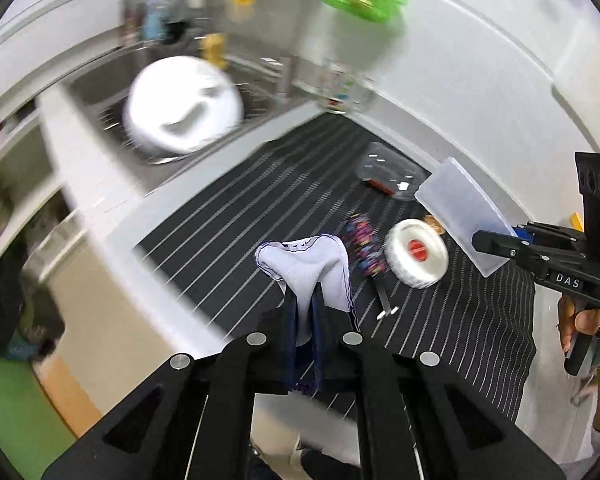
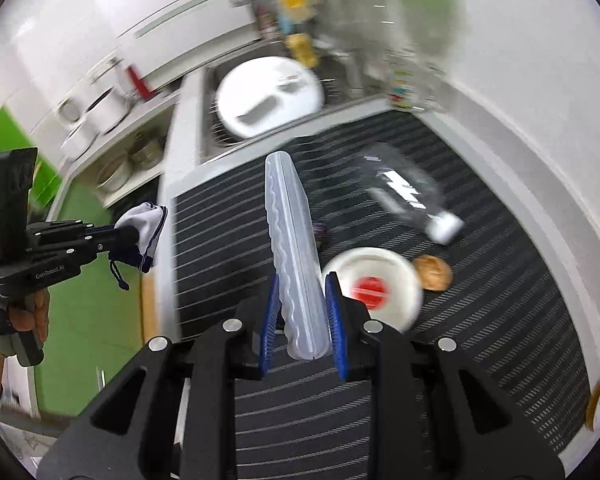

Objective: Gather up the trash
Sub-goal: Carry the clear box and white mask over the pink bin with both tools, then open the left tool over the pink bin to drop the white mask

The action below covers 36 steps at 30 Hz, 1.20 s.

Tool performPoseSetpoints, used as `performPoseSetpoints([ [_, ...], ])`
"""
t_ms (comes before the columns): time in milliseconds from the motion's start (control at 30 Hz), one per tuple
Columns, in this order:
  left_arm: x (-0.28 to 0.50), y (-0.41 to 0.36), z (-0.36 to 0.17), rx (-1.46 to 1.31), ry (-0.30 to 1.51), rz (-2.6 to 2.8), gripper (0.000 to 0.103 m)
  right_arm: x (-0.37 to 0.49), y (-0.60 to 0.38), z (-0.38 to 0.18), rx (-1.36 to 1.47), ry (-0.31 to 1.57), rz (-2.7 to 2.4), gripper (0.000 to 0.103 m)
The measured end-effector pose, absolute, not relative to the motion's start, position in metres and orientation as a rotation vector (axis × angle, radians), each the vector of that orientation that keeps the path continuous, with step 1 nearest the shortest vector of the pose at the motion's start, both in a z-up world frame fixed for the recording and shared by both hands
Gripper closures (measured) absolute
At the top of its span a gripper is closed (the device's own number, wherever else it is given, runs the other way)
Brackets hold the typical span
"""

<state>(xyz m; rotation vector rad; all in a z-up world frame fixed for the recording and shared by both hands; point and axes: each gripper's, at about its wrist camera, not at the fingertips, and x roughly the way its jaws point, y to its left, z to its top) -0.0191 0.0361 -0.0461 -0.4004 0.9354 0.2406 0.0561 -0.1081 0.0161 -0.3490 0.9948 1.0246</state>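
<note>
Nearest to us, our left gripper [image 1: 300,312] is clamped on a small white drawstring bag [image 1: 308,268] with dark trim, held up off the counter edge; it looks like the bag we are collecting trash into, though we cannot tell whether it holds anything yet. Our right gripper [image 2: 302,320] has its blue-padded fingers [image 2: 270,312] closed narrowly on a flattened translucent plastic cup [image 2: 292,248], lifted above the striped mat [image 2: 500,320].

So we judge the task partly under way: one piece is in hand but not yet in the bag, and the two tools are well apart.

Just beyond the cup, on the mat, lies a white lid with a red centre [image 2: 374,286], and a brown crumpled lump [image 2: 432,272] sits just to its right. A dark, colourful wrapper [image 1: 366,248] lies left of the lid. Farther off, a clear plastic bottle with a white cap [image 2: 408,196] lies on its side. All of these seem left to gather.

Farthest away, blurred, a sink [image 1: 100,84] holds a white round dish [image 1: 182,104].
</note>
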Motion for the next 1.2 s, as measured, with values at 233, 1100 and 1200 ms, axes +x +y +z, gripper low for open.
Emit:
performPoseSetpoints([
  [233,-0.137,0.073,-0.036,-0.485,0.895,0.455,0.095,-0.037,-0.019,0.011,-0.445,0.984,1.265,0.08],
  [1100,-0.341,0.22,-0.348,-0.761,0.932,0.641,0.096,-0.223,0.186,-0.292,-0.74,1.112,1.421,0.08],
  [1200,-0.339,0.23,-0.41,-0.785,0.934,0.648,0.096,-0.218,0.192,-0.35,-0.755,1.124,1.419,0.08],
])
